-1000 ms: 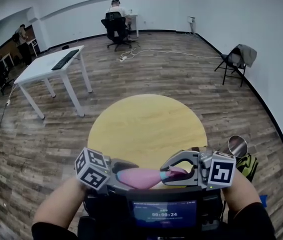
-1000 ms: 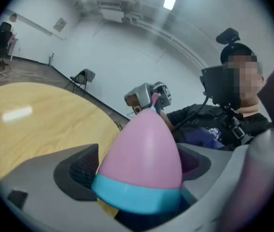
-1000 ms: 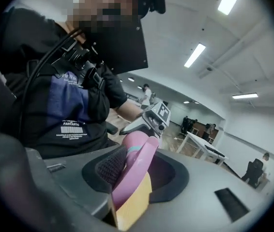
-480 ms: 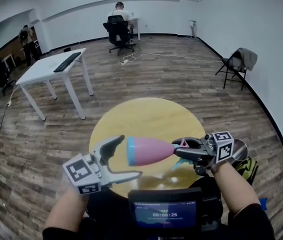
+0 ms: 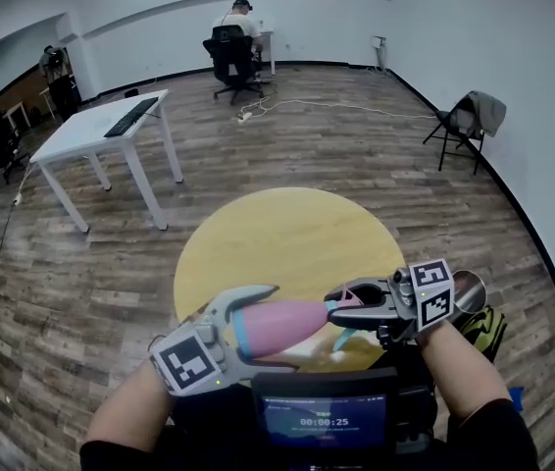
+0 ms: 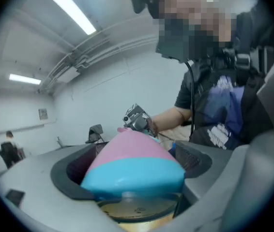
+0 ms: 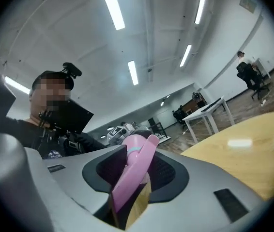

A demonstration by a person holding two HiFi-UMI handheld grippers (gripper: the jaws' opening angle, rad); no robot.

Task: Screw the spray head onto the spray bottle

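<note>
Two grippers, jaws clamped: left gripper [image 5: 279, 327] on spray bottle [image 5: 292, 322]; right gripper [image 5: 332, 308] on spray head [image 7: 134, 178]; neck joint hidden.

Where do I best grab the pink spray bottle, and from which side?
Grip the spray bottle round its wide blue base end, coming from the left along its length, where the left tongs sit. It lies level and tapers toward the neck, so the base should give the firmest hold.
</note>
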